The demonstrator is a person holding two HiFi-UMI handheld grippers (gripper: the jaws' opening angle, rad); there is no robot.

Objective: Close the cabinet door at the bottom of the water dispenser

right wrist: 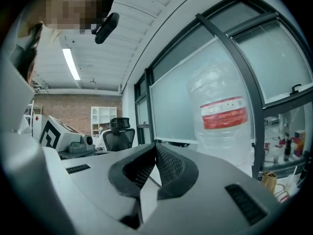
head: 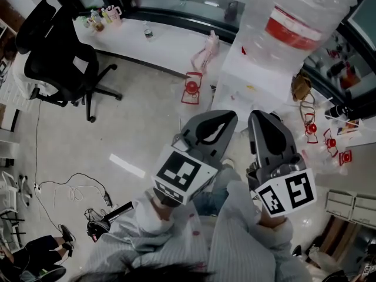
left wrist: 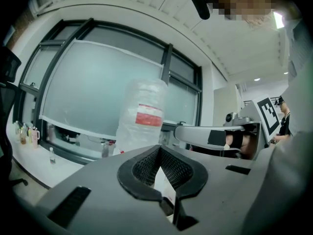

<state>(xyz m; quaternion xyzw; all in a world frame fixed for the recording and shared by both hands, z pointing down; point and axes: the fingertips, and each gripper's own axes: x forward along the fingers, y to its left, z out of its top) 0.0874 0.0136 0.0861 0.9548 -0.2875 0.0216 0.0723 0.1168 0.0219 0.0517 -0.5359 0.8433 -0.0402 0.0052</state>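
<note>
Where the person stands: facing the water dispenser, just beside the right end of the counter, with its bottle upright on top.
Left gripper: jaws together, nothing between them, pointing level toward the bottle.
Right gripper: jaws together, empty, level and close beside the left one.
Cabinet door: at the dispenser's foot, hidden in every view; open or closed cannot be told.
Step in hand: judged either an approach ahead of a push on the door, or a stand-off with the door closed; grippers held high and clear fit both.
Next move: unsettled until the door is sighted.
</note>
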